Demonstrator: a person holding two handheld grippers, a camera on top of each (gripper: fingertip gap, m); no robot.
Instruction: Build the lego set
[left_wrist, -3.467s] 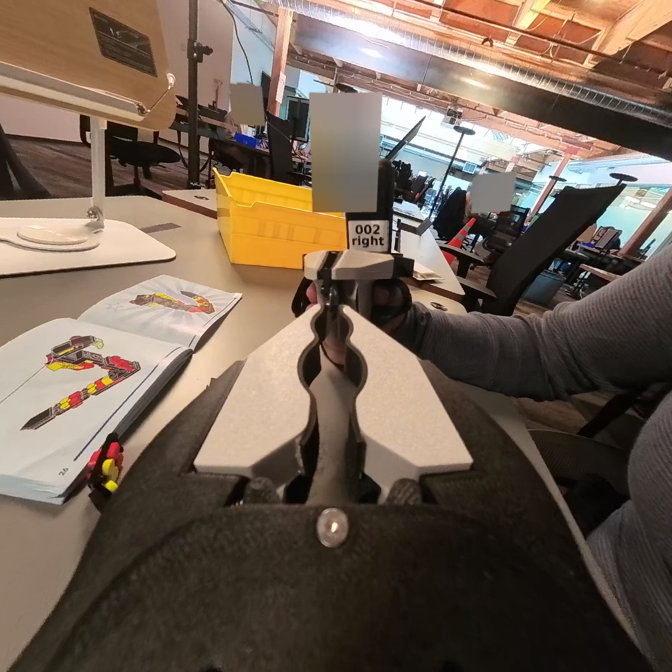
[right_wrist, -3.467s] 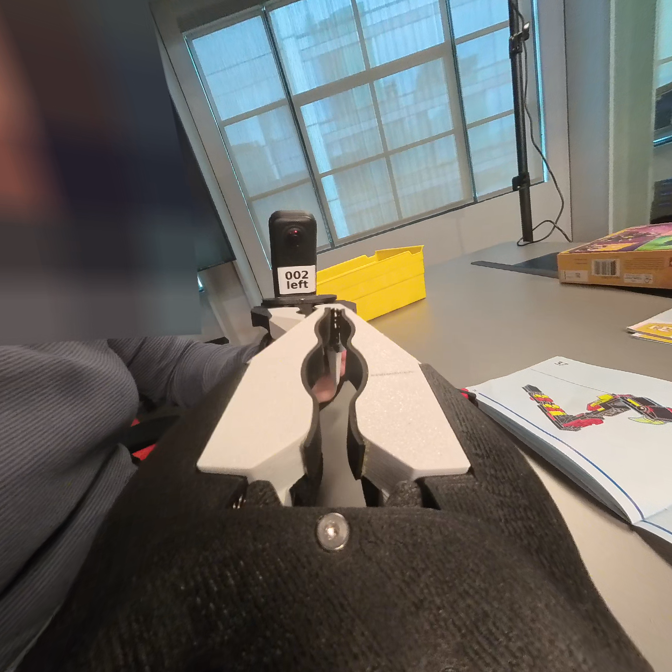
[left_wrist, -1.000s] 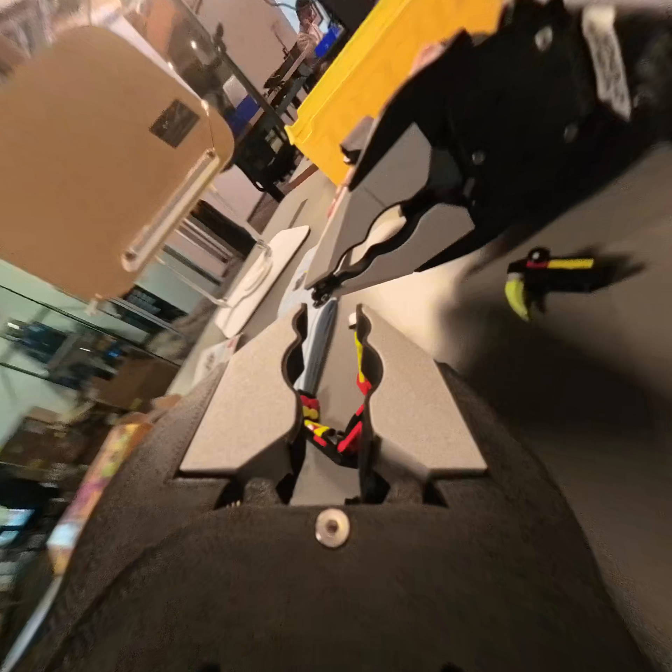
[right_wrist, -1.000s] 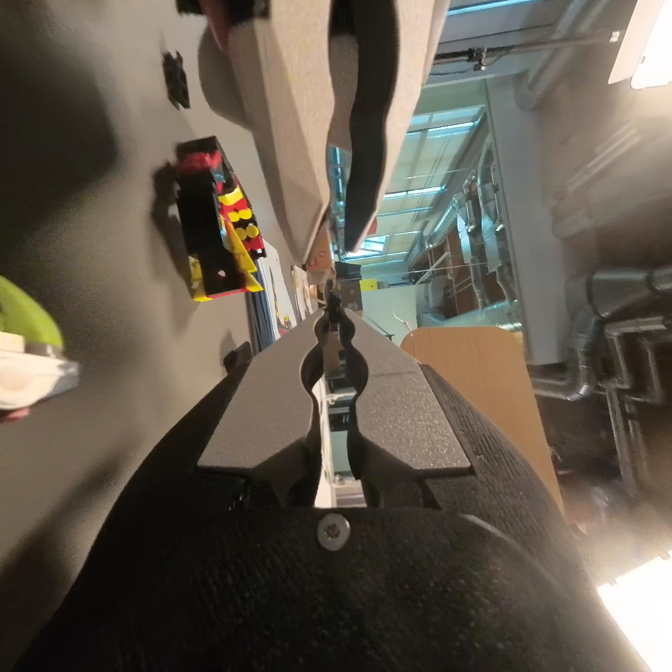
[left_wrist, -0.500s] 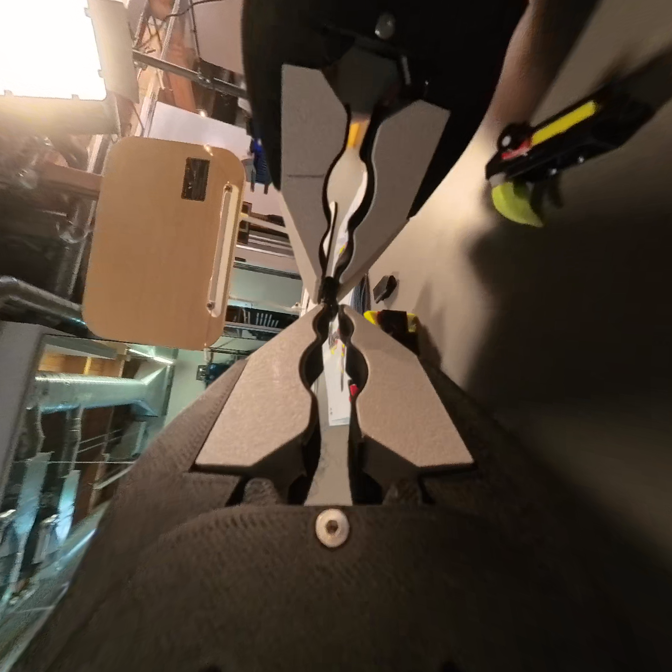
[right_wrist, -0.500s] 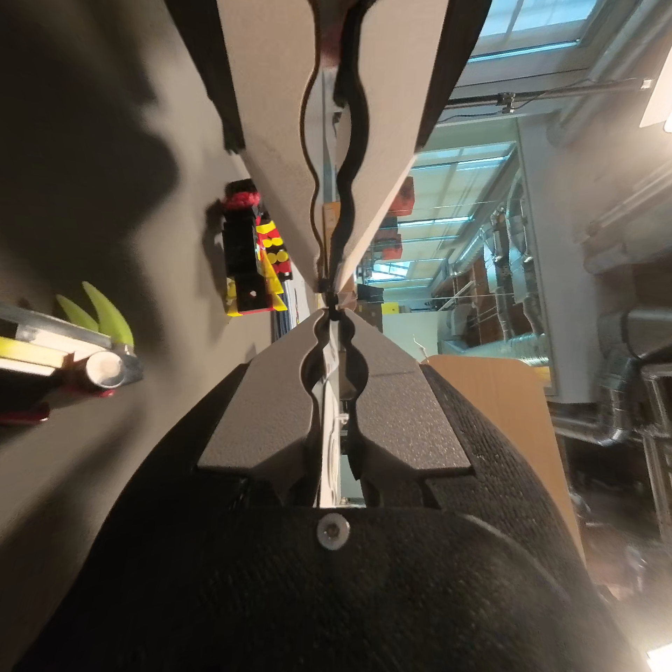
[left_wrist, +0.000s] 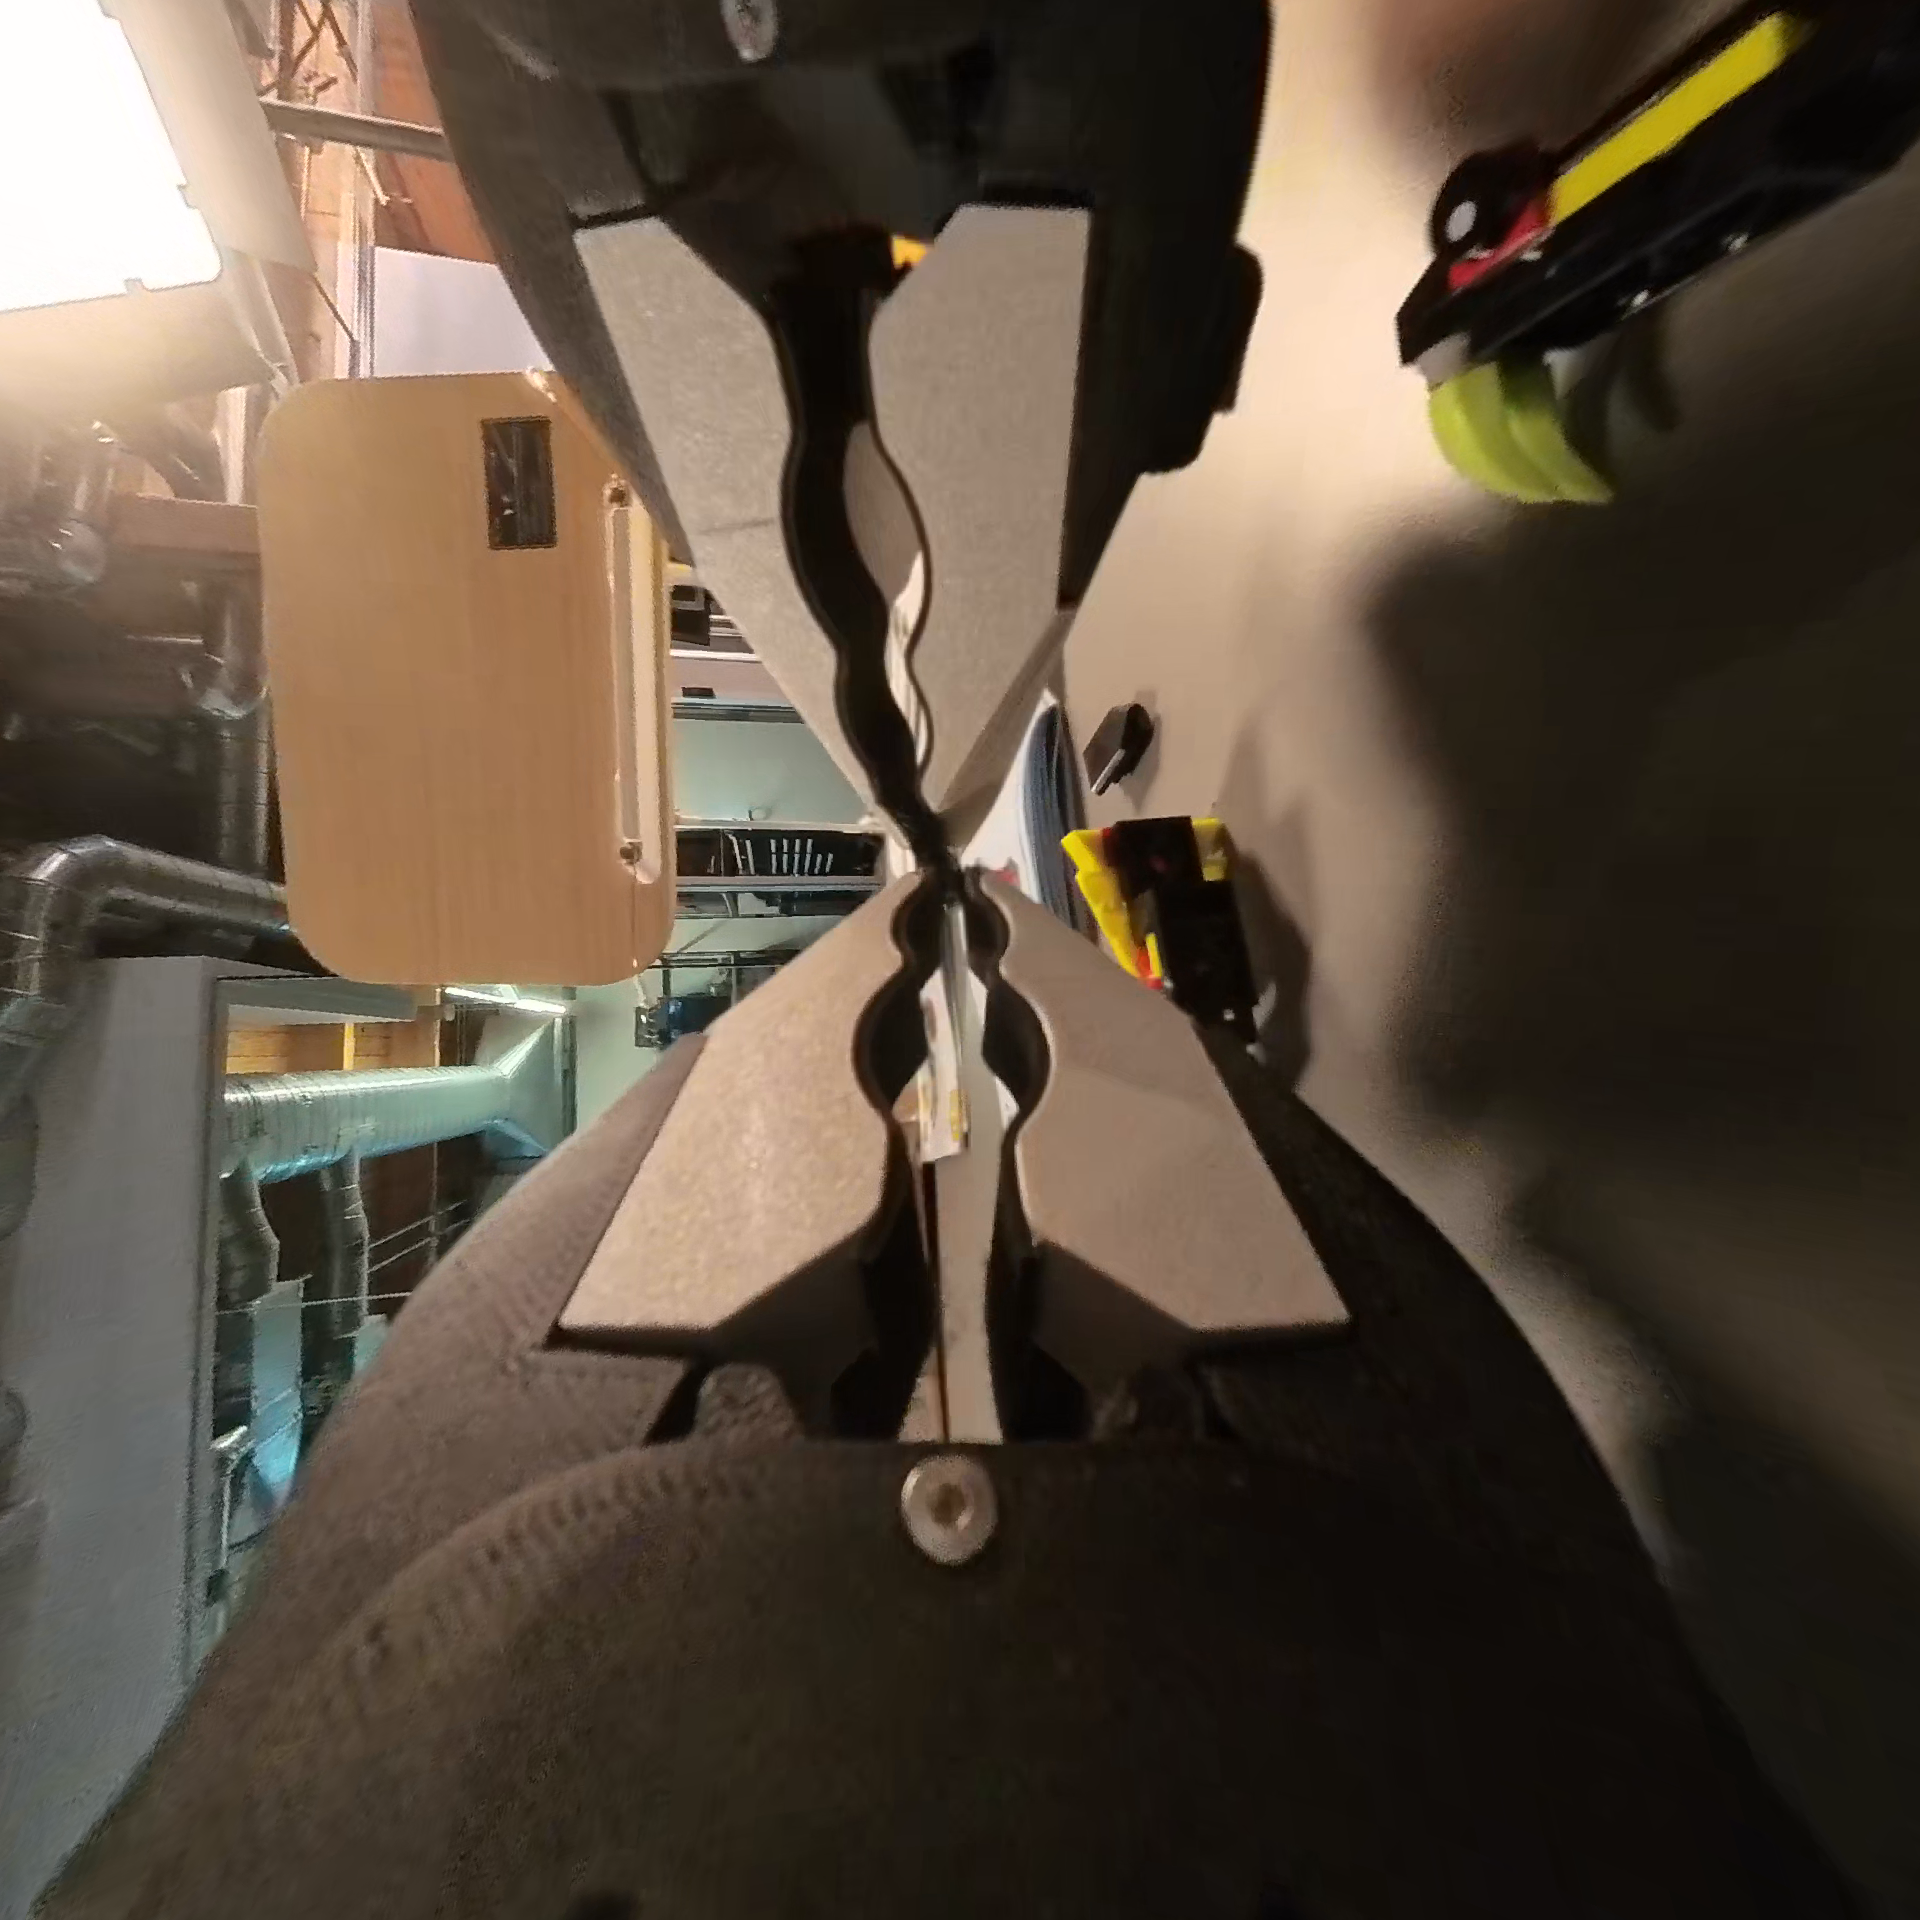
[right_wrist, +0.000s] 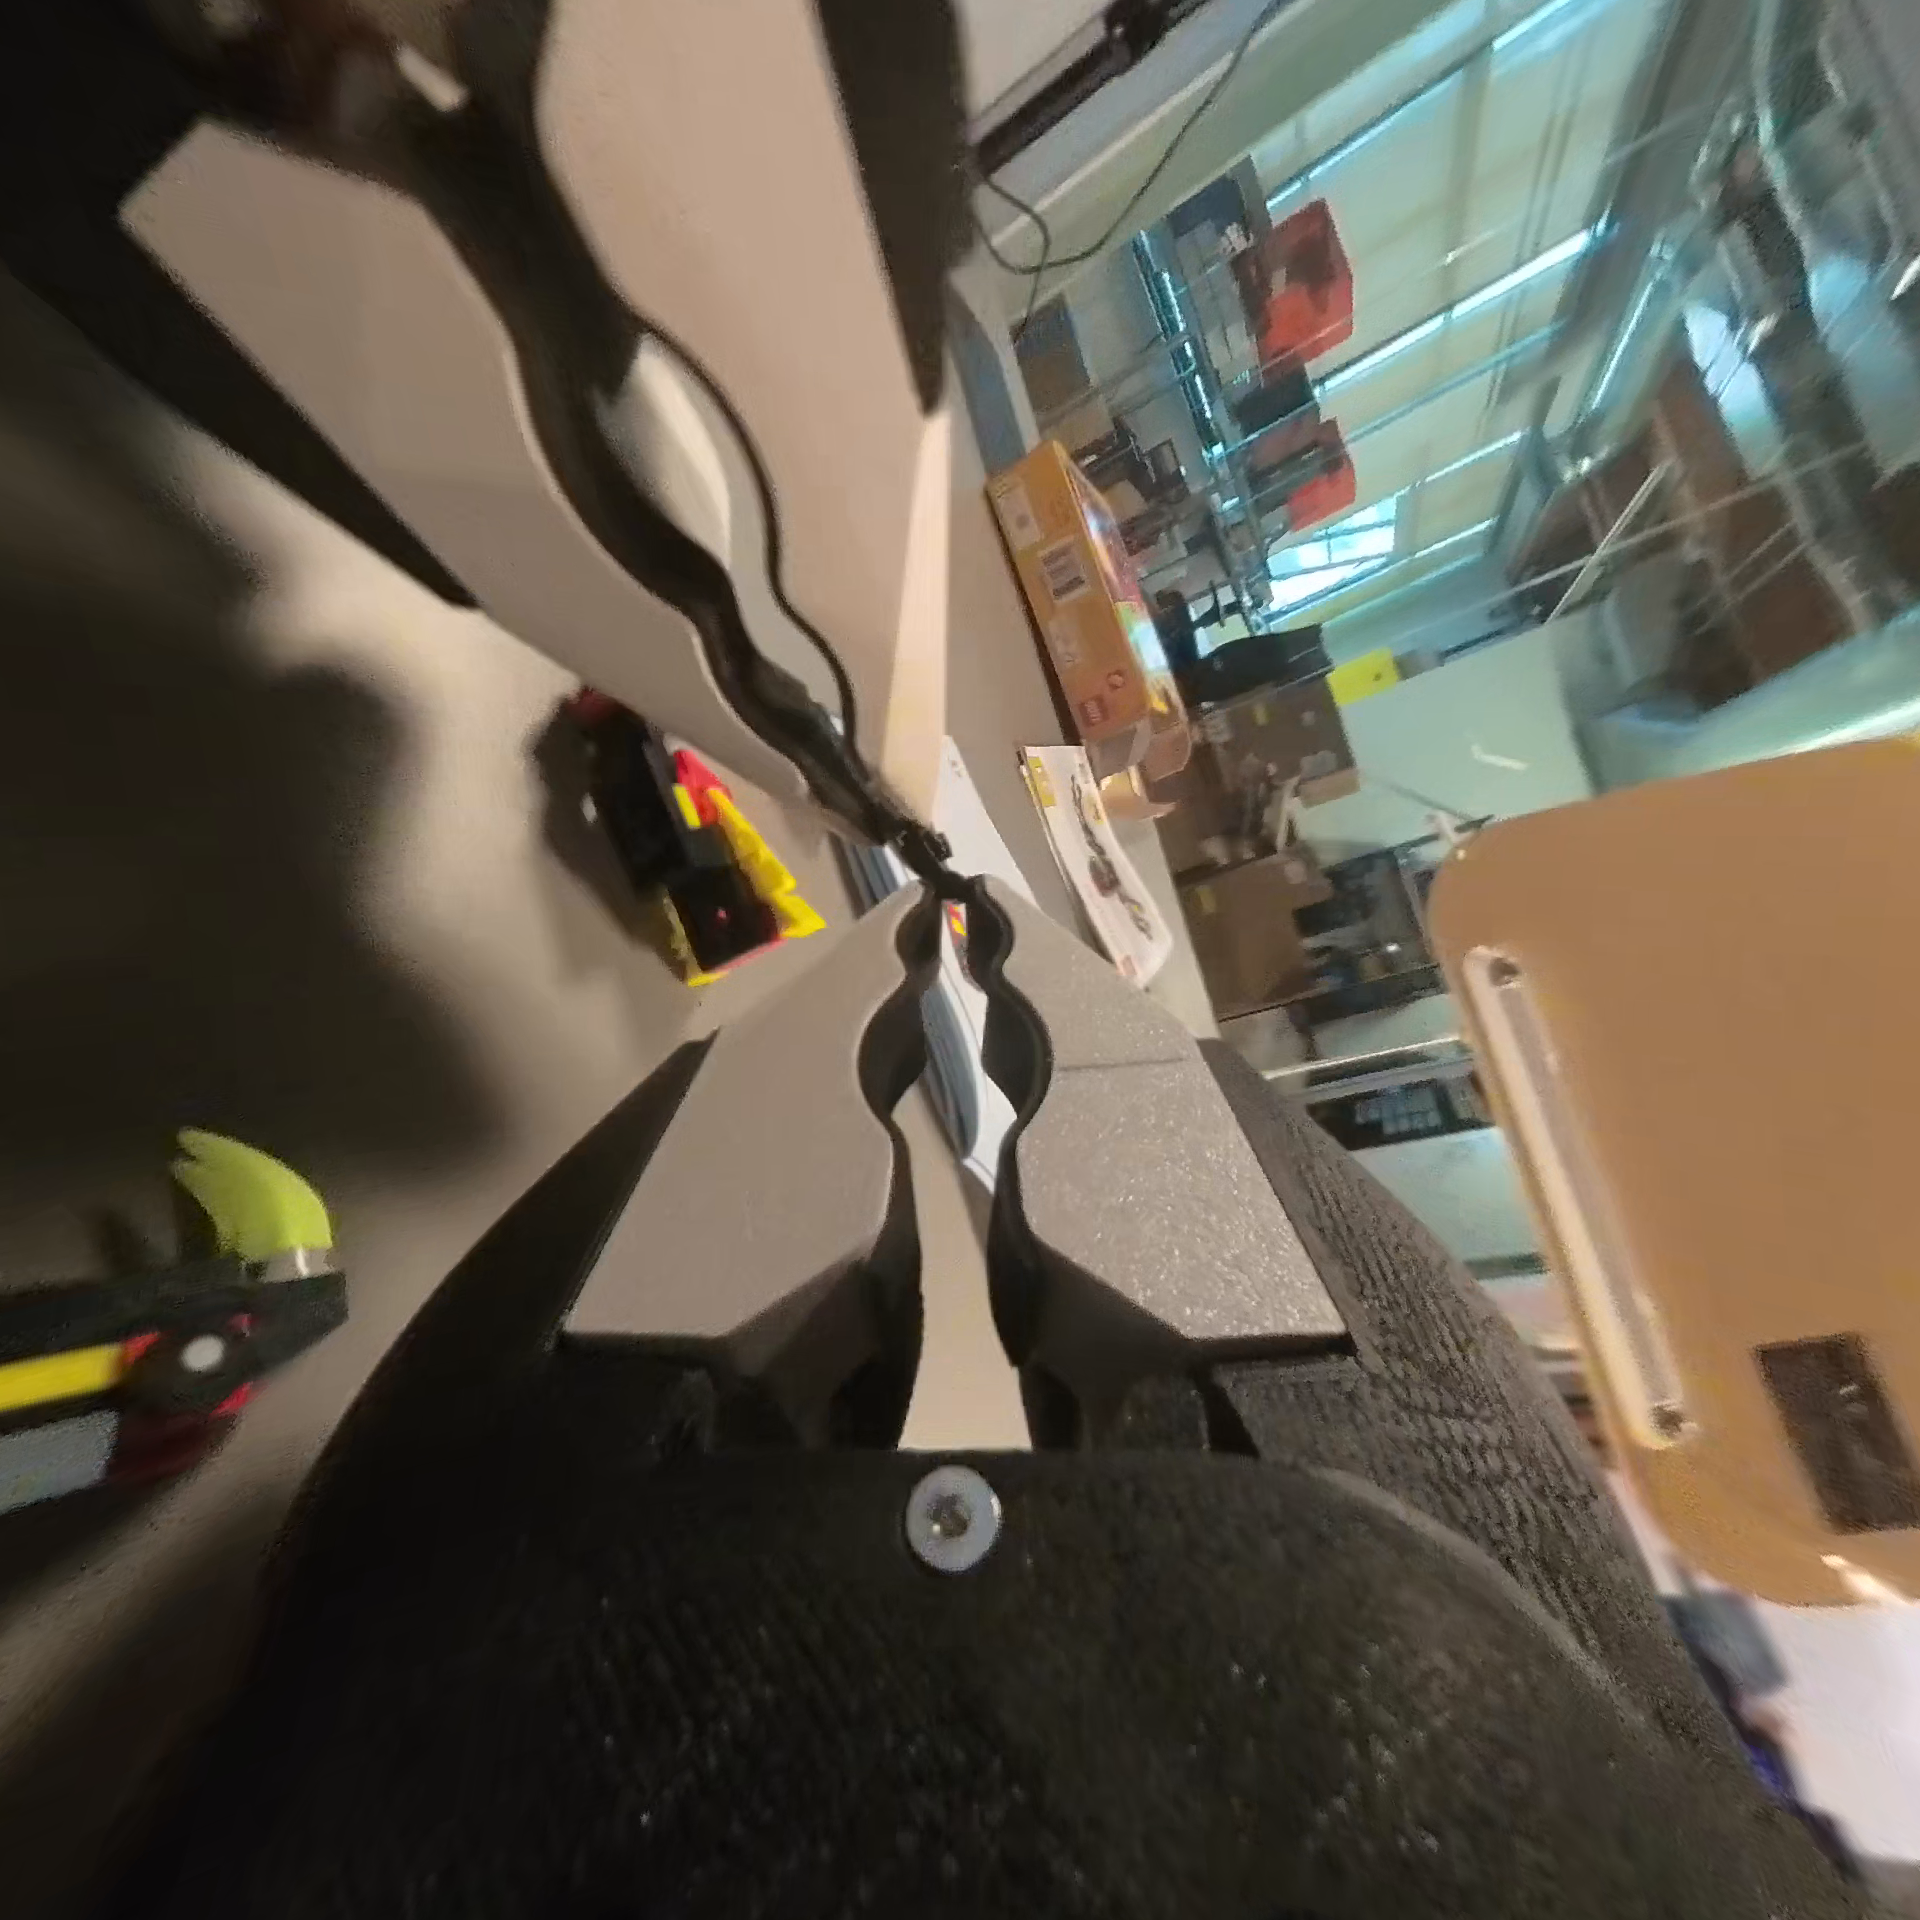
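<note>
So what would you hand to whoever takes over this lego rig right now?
Left gripper: shut. Right gripper: shut. They meet tip to tip above the table; I cannot tell whether a tiny piece is pinched there.
The black, yellow and red lego section lies beside the instruction booklet. The lime-clawed section lies apart from it. A small black piece lies loose.
Done: two sections built.
Left: joining them, probably.

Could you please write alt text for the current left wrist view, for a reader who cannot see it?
The left gripper and right gripper meet tip to tip, both shut, in a view rolled sideways above a grey table. On the table lie a black, yellow and red lego assembly and another with lime green claws; a wooden board stands behind.
</note>
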